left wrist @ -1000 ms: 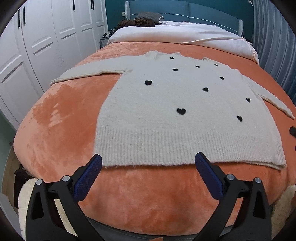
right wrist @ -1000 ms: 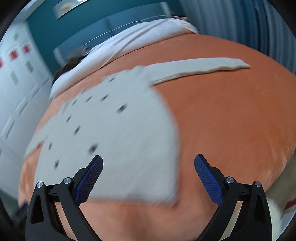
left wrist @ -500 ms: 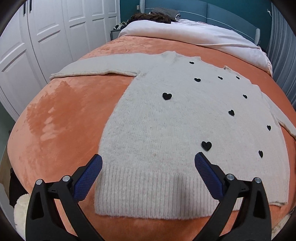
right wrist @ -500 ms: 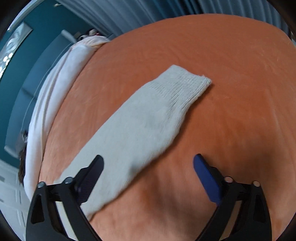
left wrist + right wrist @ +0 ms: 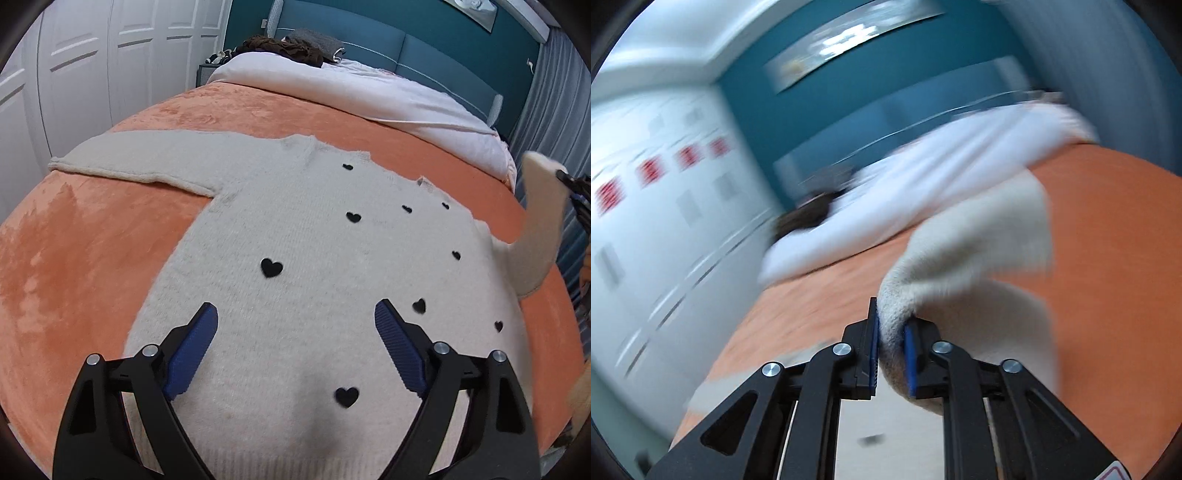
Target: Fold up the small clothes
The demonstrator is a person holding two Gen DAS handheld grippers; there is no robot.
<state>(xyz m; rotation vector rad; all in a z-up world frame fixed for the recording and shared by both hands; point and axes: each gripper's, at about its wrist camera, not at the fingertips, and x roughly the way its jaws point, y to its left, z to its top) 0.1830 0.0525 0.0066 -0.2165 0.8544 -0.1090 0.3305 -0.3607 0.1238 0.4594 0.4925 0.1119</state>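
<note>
Since the earlier frame, right gripper [image 5: 891, 341] has lifted the sweater [image 5: 295, 280] sleeve [image 5: 964, 251], jaws closing on it; left gripper [image 5: 295, 332] wide apart, closing above the body

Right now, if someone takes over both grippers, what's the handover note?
Right gripper: jaws closing, blue pads pinching the cream knit sleeve cuff, which is lifted off the bed.
Left gripper: jaws wide and closing slightly, nothing between them, above the lower body of the cream knit sweater with black hearts.
Sweater lies flat, front up, on the orange plush blanket; its other sleeve is spread out flat towards the white wardrobe.
Done: one sleeve picked up.
Left: probably lay that sleeve across the body, fold the other sleeve in, then fold the body. No fold is finished yet.
</note>
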